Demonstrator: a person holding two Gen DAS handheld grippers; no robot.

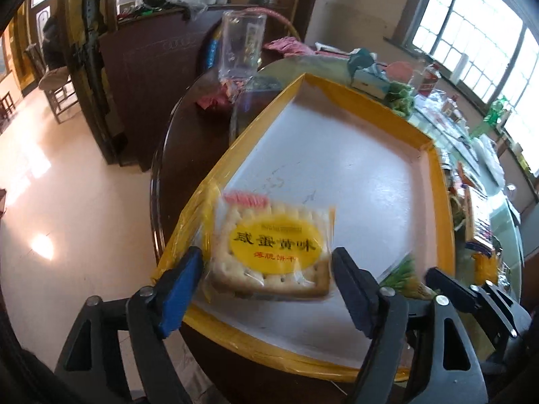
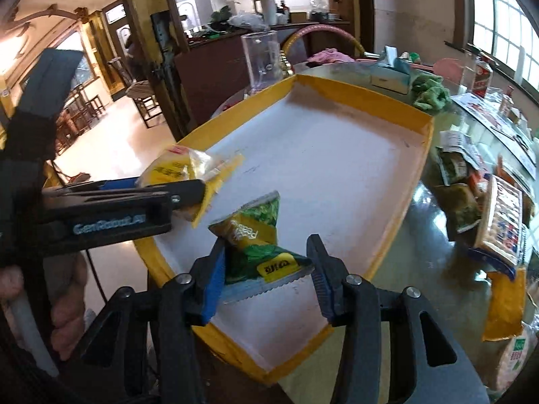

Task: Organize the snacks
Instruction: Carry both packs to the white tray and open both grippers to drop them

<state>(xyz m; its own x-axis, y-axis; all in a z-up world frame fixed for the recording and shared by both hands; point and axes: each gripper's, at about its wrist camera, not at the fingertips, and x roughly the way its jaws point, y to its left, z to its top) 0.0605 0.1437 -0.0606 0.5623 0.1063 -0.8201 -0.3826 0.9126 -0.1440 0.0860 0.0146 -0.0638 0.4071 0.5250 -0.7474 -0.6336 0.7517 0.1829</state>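
- Cracker packet (image 1: 271, 252), yellow-labelled, sits between the jaws of the left gripper (image 1: 267, 286) over the near-left corner of the yellow-rimmed tray (image 1: 438, 202); one pad touches its left edge, while a sliver of gap shows at the right pad, so I judge it released or nearly so.
- Green pea packet (image 2: 259, 252) lies between the jaws of the right gripper (image 2: 267, 289), just right of the cracker packet and also over the tray's near edge; the pads flank it loosely, and whether they press on it I cannot tell for sure.
- To do this step well, I would let both packets settle flat on the tray's white floor, side by side and not overlapping, before lifting clear.
- Both grippers tilt steeply down toward the tray, close together.
- More snack packets (image 2: 498, 215) wait on the glass table (image 2: 421, 286) to the tray's right.
- A clear plastic cup (image 2: 262, 60) stands beyond the tray's far-left corner.
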